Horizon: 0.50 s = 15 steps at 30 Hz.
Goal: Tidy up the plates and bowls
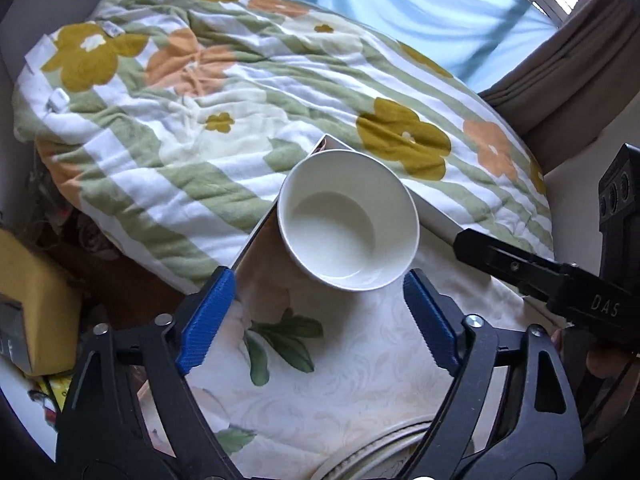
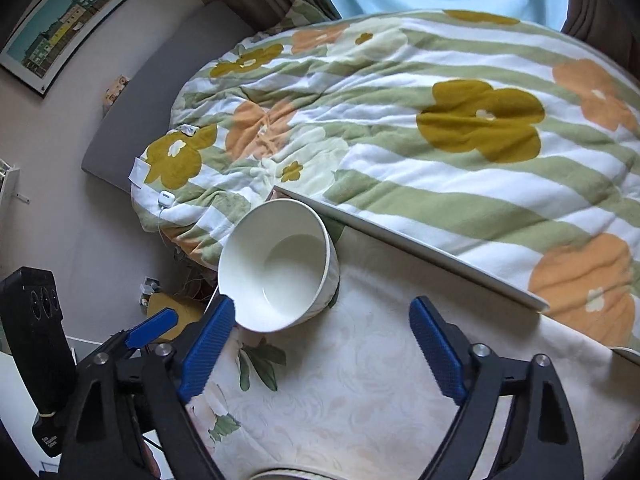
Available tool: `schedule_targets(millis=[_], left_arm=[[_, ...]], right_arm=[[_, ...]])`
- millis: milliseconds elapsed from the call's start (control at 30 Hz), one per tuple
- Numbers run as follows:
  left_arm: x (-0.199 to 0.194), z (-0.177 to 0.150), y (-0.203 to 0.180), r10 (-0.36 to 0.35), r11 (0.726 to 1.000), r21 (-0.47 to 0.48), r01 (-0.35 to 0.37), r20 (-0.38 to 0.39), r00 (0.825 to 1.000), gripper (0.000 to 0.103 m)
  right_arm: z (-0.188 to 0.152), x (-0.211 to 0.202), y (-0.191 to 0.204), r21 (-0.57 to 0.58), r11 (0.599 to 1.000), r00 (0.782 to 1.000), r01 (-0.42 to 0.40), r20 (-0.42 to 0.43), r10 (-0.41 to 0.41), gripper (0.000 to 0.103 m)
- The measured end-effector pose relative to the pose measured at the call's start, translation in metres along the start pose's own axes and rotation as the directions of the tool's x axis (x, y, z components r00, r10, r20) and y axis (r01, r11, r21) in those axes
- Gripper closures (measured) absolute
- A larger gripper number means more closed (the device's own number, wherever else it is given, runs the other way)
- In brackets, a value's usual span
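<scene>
1. One white bowl [image 1: 348, 220] in view, upright, mouth up; round, so no long axis to call. It sits at the far corner of the table [image 1: 360, 360], which carries a pale floral cloth, right by the edge that meets the flowered blanket [image 1: 200, 120].
2. Bowl is empty: bare white inside in both wrist views.
3. One plate rim [image 1: 384, 452], partly cut off at the near edge of the table, nearer the cameras than the bowl. Contents can't be seen.
4. Left gripper [image 1: 320, 312]: jaws spread, nothing between the pads, just short of the bowl.
5. Right gripper [image 2: 324, 348]: jaws spread, empty; its left fingertip overlaps the bowl's near rim in its own view, contact unclear.
6. Count: bowls 1, plates 1 (partial), grippers 2.
</scene>
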<state>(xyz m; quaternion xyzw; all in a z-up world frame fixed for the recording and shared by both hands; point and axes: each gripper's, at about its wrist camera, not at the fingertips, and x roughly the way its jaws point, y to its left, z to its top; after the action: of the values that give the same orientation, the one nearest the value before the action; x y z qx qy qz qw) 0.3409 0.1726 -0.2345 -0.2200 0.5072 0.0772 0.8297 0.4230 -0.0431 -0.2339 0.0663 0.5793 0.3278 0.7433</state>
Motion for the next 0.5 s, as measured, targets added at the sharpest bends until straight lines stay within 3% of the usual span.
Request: schedule_targets(millis=[67, 233, 433, 500], left_arm=[[0.018, 0.006, 0.007, -0.02, 1.0, -0.014, 0.02, -0.032, 0.999, 0.036], [0.05, 0.012, 0.02, -0.053, 0.998, -0.036, 0.05, -0.089, 0.995, 0.048], [0.065, 0.017, 0.025, -0.071, 0.997, -0.038, 0.067, -0.103, 0.992, 0.077], [0.067, 0.018, 0.026, -0.072, 0.997, -0.038, 0.068, -0.096, 0.993, 0.078]], right_arm=[[0.003, 0.018, -0.002, 0.019, 1.0, 1.0, -0.001, -0.03, 0.002, 0.031], [0.007, 0.047, -0.005, 0.052, 0.999, 0.997, -0.017, -0.072, 0.021, 0.052], [0.013, 0.063, 0.0, 0.053, 0.998, 0.996, -0.025, -0.083, 0.03, 0.074], [0.013, 0.064, -0.001, 0.046, 0.999, 0.997, 0.004, -0.077, 0.0, 0.082]])
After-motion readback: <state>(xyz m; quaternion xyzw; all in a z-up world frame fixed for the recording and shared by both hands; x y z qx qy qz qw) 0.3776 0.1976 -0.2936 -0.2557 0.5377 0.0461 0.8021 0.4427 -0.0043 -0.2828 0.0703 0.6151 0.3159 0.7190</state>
